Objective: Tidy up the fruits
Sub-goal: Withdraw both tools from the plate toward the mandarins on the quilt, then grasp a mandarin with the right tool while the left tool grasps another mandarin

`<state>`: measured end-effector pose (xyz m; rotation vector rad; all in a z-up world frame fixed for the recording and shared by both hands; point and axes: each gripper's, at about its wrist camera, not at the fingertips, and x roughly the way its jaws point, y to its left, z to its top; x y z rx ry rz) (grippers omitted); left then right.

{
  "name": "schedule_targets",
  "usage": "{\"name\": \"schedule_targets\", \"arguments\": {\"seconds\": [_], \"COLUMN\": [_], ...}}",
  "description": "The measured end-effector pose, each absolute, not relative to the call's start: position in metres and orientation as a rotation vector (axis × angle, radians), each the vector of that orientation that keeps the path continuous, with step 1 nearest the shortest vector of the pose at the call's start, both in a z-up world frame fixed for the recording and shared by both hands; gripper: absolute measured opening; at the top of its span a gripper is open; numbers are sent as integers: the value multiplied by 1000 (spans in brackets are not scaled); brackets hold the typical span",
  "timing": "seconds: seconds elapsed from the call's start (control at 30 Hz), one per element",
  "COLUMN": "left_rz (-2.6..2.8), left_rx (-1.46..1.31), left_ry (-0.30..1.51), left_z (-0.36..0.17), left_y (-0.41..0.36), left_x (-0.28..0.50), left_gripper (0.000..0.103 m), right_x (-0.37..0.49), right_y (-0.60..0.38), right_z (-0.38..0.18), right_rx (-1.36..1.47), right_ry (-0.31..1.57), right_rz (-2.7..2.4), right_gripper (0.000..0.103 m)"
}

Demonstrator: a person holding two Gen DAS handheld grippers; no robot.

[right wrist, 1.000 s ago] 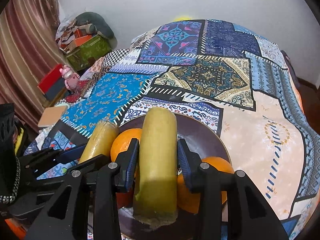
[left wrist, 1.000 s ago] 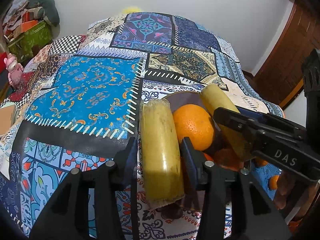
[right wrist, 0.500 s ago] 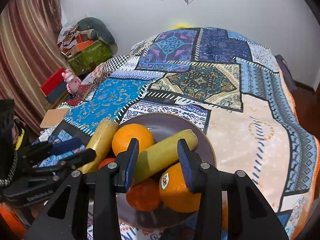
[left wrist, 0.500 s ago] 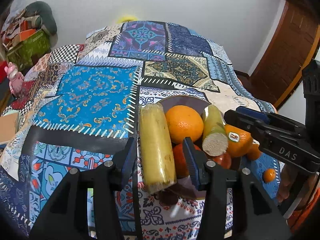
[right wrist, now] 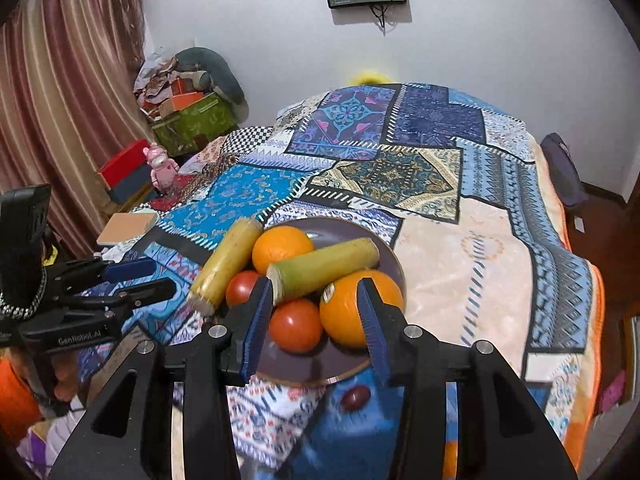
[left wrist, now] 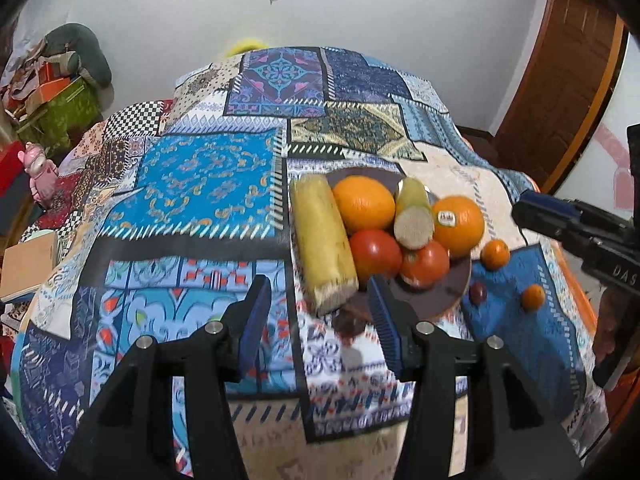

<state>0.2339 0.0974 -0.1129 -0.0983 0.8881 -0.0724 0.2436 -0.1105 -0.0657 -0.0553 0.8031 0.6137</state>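
a dark brown plate (left wrist: pixel 452 300) sits on the patchwork bedspread (left wrist: pixel 208 196), piled with fruit. a yellow sugarcane piece (left wrist: pixel 322 240) lies along the plate's left edge, its cut end sticking out over the rim. a greener sugarcane piece (right wrist: pixel 324 268) rests across the top of the pile, leaning on a plain orange (left wrist: pixel 364 204) and on a stickered orange (left wrist: pixel 458 222). two tomatoes (left wrist: pixel 376 254) sit side by side at the plate's near side, under the green piece.

the left gripper (left wrist: pixel 320 320) hangs just short of the yellow piece's cut end with its jaws opening and nothing between the pads. the right gripper (right wrist: pixel 314 324) hovers over the plate's near rim, jaws also opening, pads clear of the fruit.

off the plate, two small mandarins (left wrist: pixel 495 254) and a dark grape (left wrist: pixel 478 292) lie on the blue patch to its right; another dark grape (left wrist: pixel 347 322) lies near the plate's near-left edge.
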Motion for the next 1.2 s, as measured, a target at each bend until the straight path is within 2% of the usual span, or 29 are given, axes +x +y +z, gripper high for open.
{"name": "schedule_targets", "arguments": {"seconds": [0.47,1.03,1.2], "left_rz": [-94,-226,-257], "left_rx": [-85,-61,-28], "left_ry": [953,980,983], "left_z": [-138,-138,-142], "left_y": [88,13,-14], "left_x": [193,219,230], "left_gripper": [50,50,50], "right_x": [218,211,211], "right_y": [-173,-222,-218], "right_z": [-95,-151,-156], "right_rx": [-40,12,-16], "right_ry": [866,1002,997], "right_rz": [492,436,438], "right_gripper": [41,41,34]}}
